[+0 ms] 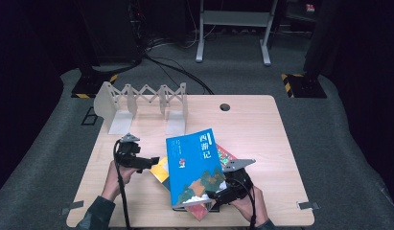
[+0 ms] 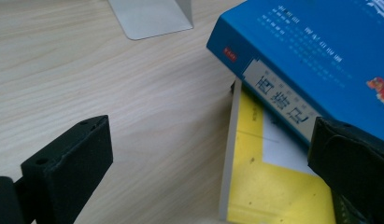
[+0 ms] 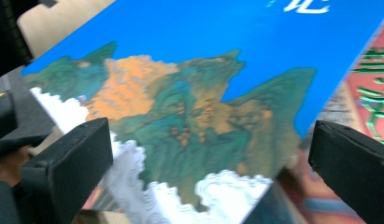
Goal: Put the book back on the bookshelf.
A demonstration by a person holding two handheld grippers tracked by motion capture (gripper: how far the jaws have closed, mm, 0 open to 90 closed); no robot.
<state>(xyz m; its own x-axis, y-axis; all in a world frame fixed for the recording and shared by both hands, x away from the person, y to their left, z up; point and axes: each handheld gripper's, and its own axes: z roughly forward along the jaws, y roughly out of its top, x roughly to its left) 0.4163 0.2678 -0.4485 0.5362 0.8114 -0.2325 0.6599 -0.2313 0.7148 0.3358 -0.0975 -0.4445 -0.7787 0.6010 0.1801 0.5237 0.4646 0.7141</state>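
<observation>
On the near half of the table I have a small pile of books, and the blue book on top is the one I worry about. It lies skewed across a yellow book and a red book, so it looks tilted rather than flat. If I close on it carelessly from one corner, I judge it could slide off the pile or drag the lower books along, since nothing pins them.

My right gripper sits at the near corner of the blue book with its jaws spread wide; in the right gripper view the cover spans the gap between the jaws, but I see neither pad pressing on it. A grip there would catch only the cover edge, and the book might pivot and drop.

My left gripper is also wide open, just beside the left edge of the pile. In the left gripper view the blue book's spine is close by one jaw and the yellow book is under it. Farther back stands the folding metal book rack, well apart from the pile.
</observation>
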